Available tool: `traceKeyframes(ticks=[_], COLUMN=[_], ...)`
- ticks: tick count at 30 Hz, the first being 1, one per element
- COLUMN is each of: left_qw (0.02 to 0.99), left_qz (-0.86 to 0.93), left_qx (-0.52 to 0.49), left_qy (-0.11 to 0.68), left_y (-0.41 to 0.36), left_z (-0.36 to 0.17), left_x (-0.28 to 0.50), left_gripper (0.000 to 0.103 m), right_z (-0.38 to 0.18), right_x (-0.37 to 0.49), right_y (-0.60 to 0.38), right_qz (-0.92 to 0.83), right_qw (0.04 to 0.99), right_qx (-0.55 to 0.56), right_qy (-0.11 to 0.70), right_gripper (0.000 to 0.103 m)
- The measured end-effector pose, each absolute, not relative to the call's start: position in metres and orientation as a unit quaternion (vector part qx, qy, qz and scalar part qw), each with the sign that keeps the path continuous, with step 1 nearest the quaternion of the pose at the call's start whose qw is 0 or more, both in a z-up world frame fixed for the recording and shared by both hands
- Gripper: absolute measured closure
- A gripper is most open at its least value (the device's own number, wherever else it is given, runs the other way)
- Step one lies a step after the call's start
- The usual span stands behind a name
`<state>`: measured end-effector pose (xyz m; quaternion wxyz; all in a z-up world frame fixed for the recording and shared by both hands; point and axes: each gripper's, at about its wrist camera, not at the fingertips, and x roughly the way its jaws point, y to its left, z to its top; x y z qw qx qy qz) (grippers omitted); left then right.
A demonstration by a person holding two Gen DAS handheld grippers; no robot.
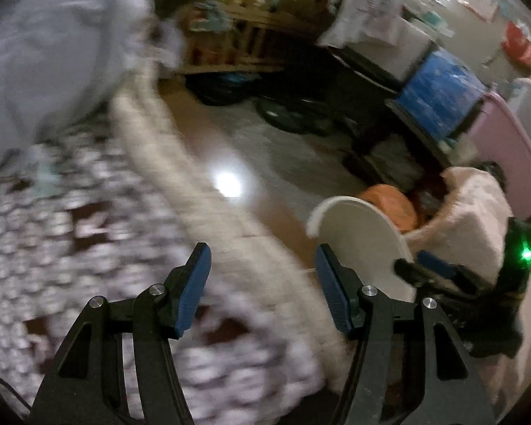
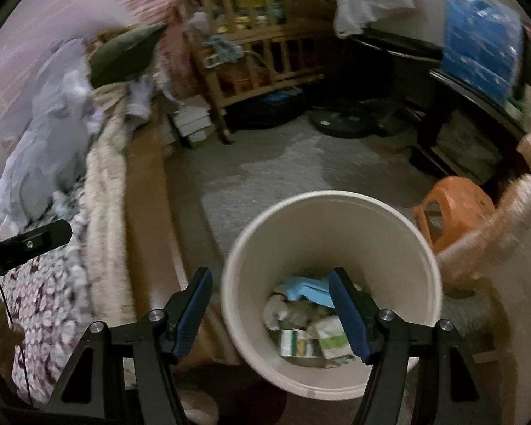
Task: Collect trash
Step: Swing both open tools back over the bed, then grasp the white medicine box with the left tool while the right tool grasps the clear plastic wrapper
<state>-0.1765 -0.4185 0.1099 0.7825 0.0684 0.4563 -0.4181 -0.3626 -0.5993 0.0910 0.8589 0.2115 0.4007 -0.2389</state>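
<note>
A white trash bucket (image 2: 336, 226) stands on the floor beside the bed. It holds a blue piece (image 2: 308, 288), crumpled white paper (image 2: 278, 310) and green-and-white cartons (image 2: 331, 336). My right gripper (image 2: 270, 313) is open and empty, just above the bucket's near rim. My left gripper (image 1: 262, 287) is open and empty over the bed's edge; the bucket (image 1: 357, 237) is to its right, with the right gripper (image 1: 432, 269) beside it.
A bed with a patterned blanket (image 2: 49, 304) and grey bedding (image 1: 53, 56) lies at the left. An orange stool (image 2: 453, 209), a wooden crib (image 2: 258, 56), a dark cabinet (image 2: 460, 113) with a blue bag (image 2: 481, 42) and a pink bin (image 1: 509, 156) ring the grey floor (image 2: 265, 163).
</note>
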Motion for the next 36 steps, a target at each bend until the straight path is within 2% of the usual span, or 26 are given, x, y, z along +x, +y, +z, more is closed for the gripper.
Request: traceKeyframes(ticks=[7,18,22,30,36], left_qw=[0.828,0.853,0.859,0.842,0.824], left_qz=[-0.324,-0.236,-0.228,-0.272,-0.321], left_qx=[0.081,0.036,0.047,0.06,0.154], left_qy=[0.449,0.463,0.456,0.462,0.441], left_y=[-0.333,-0.198,-0.176,-0.144,-0.16], left_z=[0.099,0.083,0.082,0.071,0.059], left_x=[-0.129,-0.029,0.006,0.083,0.095], left_gripper=[0.043,0.043,0.038,0.038,0.037], right_z=[0.097,0.104,0.098,0.077,0.056], right_x=[-0.309,-0.21,-0.158,-0.046,-0.001], right_y=[-0.548,-0.46,-0.435,-0.403,-0.393], right_qz=[-0.17,-0.055,-0.02,0.019,0.022], right_qw=[0.878,0.894,0.893,0.886,0.881], right_qx=[0.18,0.13,0.125,0.132,0.131], right_qy=[0.41,0.425,0.432,0.444,0.454], right_gripper=[0.037,0.037,0.037,0.037,0.037])
